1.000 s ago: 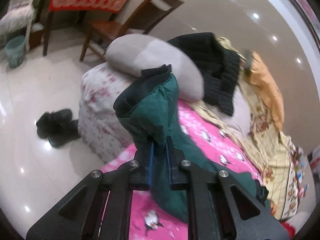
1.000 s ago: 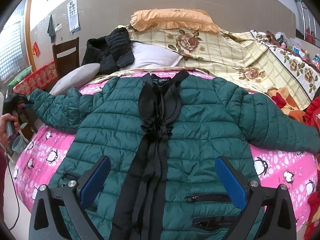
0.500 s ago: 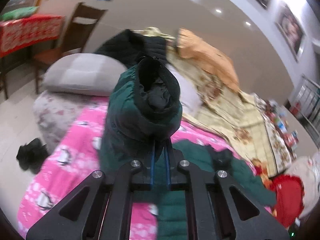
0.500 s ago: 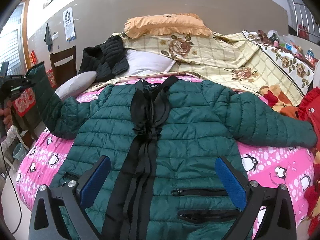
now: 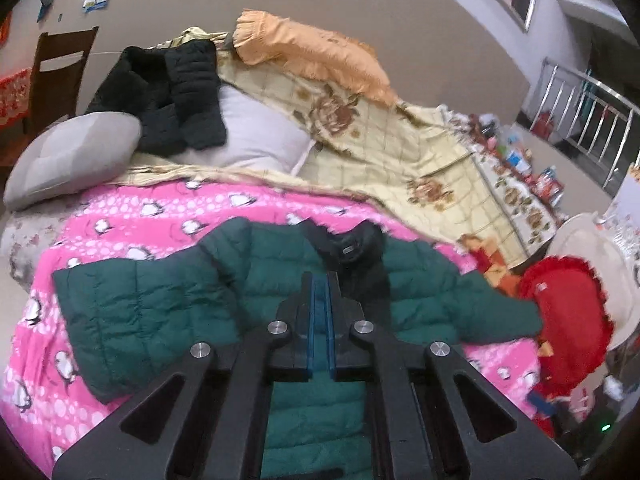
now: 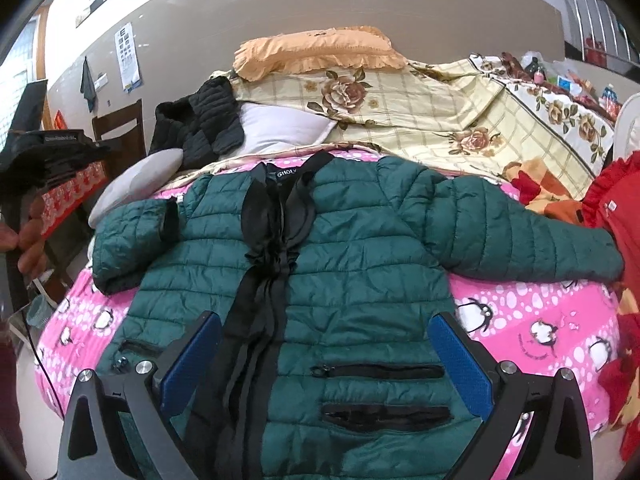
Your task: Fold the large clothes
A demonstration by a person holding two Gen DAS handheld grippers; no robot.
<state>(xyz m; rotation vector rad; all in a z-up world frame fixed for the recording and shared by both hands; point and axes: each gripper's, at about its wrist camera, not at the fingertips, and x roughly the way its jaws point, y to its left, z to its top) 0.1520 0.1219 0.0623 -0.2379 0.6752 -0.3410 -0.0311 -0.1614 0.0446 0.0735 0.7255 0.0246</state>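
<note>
Left wrist view: left tool [image 5: 320,284] pressed together, nothing visible between its pads, above green puffer jacket [image 5: 160,300] spread on pink penguin blanket [image 5: 160,216]. Right wrist view: right tool [image 6: 324,344] spread apart over jacket hem; near sleeve [image 6: 132,236] doubled back at shoulder, far sleeve [image 6: 520,236] stretched outward.

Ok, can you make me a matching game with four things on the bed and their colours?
Things:
1. puffer jacket
2. frilly pillow
3. penguin blanket
4. quilted coat

Colours:
A. pink
B. black
C. dark green
D. orange

Pairs: 1-C, 2-D, 3-A, 4-B
</note>
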